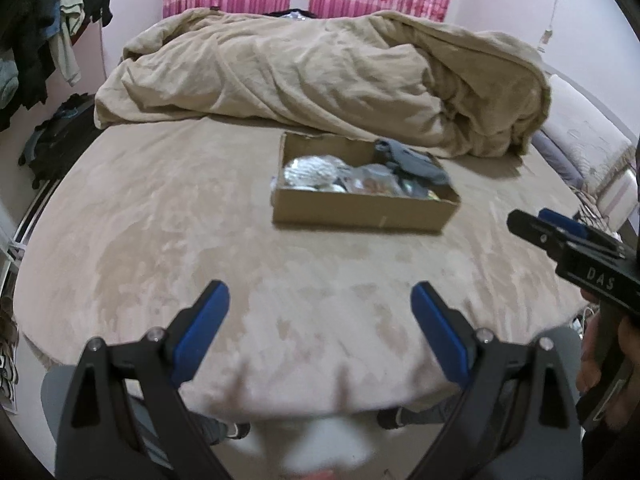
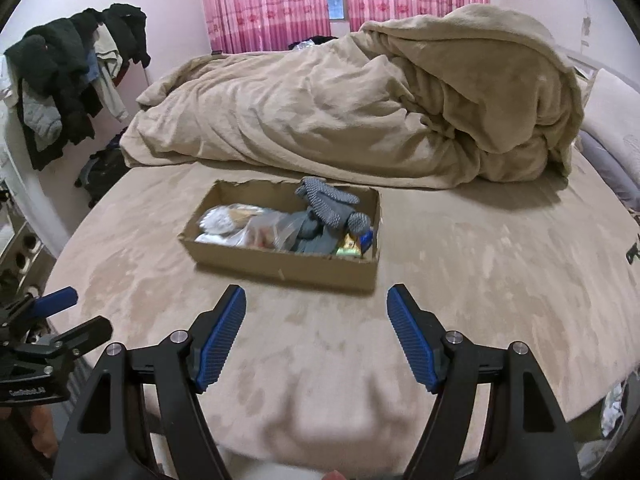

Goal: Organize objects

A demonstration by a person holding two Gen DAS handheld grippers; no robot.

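Where right tongs cross the left view, "DAS" shows.

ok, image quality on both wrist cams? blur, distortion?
Left wrist: cardboard box and its contents smeared, looks like motion blur; heavy fisheye bends the bed edge. Right wrist: box sharper, knit glove texture readable; same distortion, near bed edge soft.

The box is smeared by blur in the left view, its contents unreadable. Grey knitwear covers part of them. The other gripper is cut off by the right edge, its jaws unclear.
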